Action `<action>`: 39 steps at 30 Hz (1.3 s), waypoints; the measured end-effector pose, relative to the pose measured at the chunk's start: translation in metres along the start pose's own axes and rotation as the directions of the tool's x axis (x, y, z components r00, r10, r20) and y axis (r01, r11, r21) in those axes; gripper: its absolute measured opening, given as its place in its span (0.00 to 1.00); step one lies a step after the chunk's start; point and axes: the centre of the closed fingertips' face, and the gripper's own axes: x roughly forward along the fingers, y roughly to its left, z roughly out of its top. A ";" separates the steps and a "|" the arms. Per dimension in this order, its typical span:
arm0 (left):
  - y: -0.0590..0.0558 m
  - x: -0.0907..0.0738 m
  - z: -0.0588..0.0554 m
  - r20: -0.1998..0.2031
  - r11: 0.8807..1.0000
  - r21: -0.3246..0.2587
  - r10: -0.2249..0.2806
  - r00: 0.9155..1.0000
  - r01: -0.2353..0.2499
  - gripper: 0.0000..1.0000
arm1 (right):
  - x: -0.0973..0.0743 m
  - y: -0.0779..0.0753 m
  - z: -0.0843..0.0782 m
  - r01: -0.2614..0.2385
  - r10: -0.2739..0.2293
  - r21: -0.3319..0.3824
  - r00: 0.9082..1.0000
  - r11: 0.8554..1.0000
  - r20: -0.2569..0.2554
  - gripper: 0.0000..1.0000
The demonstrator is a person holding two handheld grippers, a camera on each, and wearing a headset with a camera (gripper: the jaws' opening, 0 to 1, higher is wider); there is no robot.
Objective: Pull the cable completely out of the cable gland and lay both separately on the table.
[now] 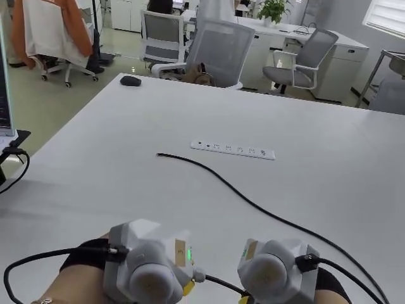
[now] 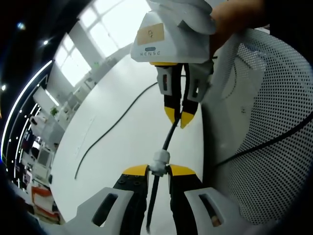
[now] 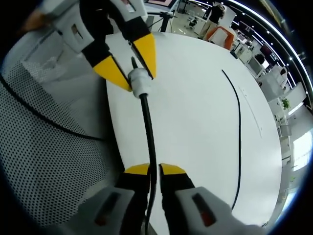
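cable [image 3: 148,129] lies straight between left gripper [image 2: 158,171], clenched on the cable gland [image 2: 160,160], and right gripper [image 3: 152,171], clenched on the cable nearby.

text | "KENSE" printed on right tongs [image 2: 179,117]; tan sticker [image 2: 149,34] above it illegible

The head view looks forward and down over the white surface [image 1: 126,126]. The gripper views face each other at close range, sharing the cable [image 2: 169,137] stretched between right claw [image 2: 179,117] and left claw [image 3: 140,82].
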 end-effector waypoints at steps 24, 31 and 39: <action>-0.005 0.004 0.004 0.019 1.000 0.013 -0.019 1.000 0.019 0.17 | -0.011 0.016 0.047 -0.055 0.064 -0.048 0.974 0.997 0.217 0.02; -0.003 0.001 0.002 0.009 1.000 0.006 -0.005 1.000 0.005 0.17 | -0.006 0.009 0.032 -0.019 0.024 -0.040 0.989 0.999 0.146 0.02; -0.002 0.001 -0.001 0.000 1.000 0.004 0.003 1.000 -0.003 0.17 | -0.002 0.001 0.010 0.001 -0.001 0.009 0.999 1.000 0.051 0.02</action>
